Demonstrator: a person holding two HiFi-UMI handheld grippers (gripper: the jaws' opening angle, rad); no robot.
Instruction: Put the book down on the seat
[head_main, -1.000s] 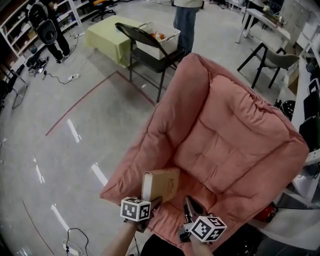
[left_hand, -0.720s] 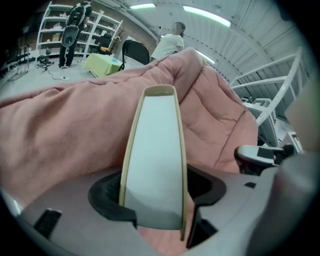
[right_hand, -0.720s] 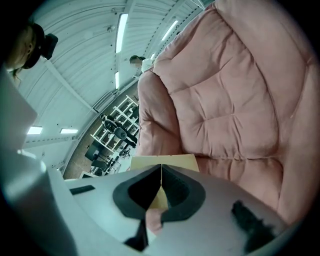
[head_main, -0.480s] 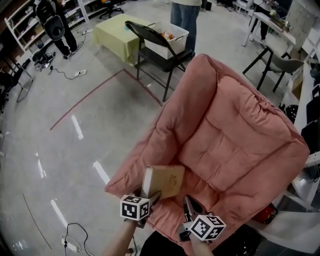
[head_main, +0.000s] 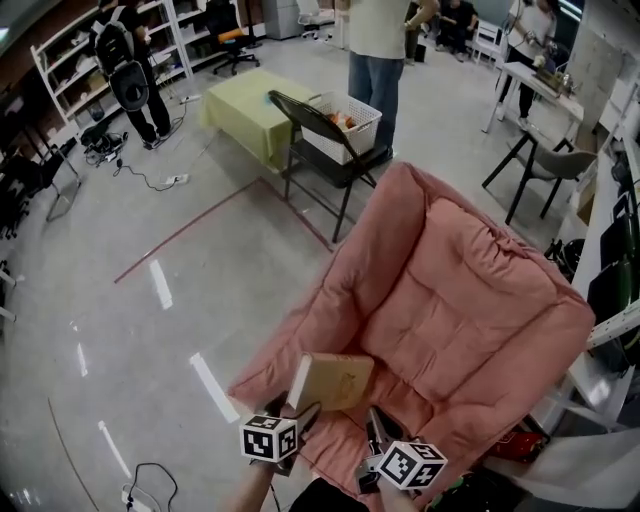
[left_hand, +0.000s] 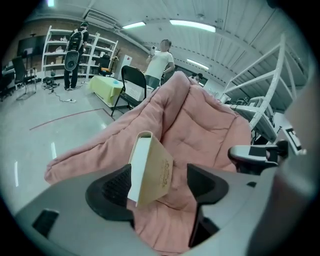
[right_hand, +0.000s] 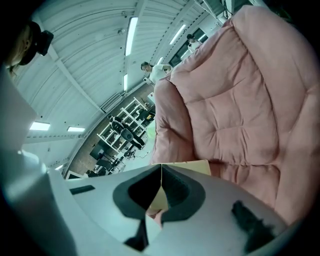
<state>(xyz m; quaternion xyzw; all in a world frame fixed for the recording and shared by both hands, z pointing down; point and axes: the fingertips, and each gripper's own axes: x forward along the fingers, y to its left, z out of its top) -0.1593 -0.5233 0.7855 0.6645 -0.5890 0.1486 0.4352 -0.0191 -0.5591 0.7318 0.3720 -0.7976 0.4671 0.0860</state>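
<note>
The tan book (head_main: 336, 380) rests on its edge at the front of the pink cushioned seat (head_main: 470, 310), spine up and cover tilted right. My left gripper (head_main: 300, 418) is just behind it. In the left gripper view the book (left_hand: 152, 170) stands between the opening jaws of the left gripper (left_hand: 160, 182). Its white pages are close to the left pad and the right pad stands clear of the cover. My right gripper (head_main: 375, 428) hovers to the right over the seat front. Its jaws (right_hand: 161, 182) are shut tip to tip on nothing, and the book (right_hand: 192, 167) lies beyond them.
Behind the pink seat a black folding chair (head_main: 320, 150) carries a white basket (head_main: 345, 122). A yellow-green table (head_main: 248, 112) and a standing person (head_main: 380, 50) are beyond it, and another person (head_main: 128, 70) is by the shelves. A cable (head_main: 150, 480) lies on the floor to my left.
The head view has tilted up and shows more of the room. The book has sunk a little against the seat front and the left jaws no longer clamp it.
</note>
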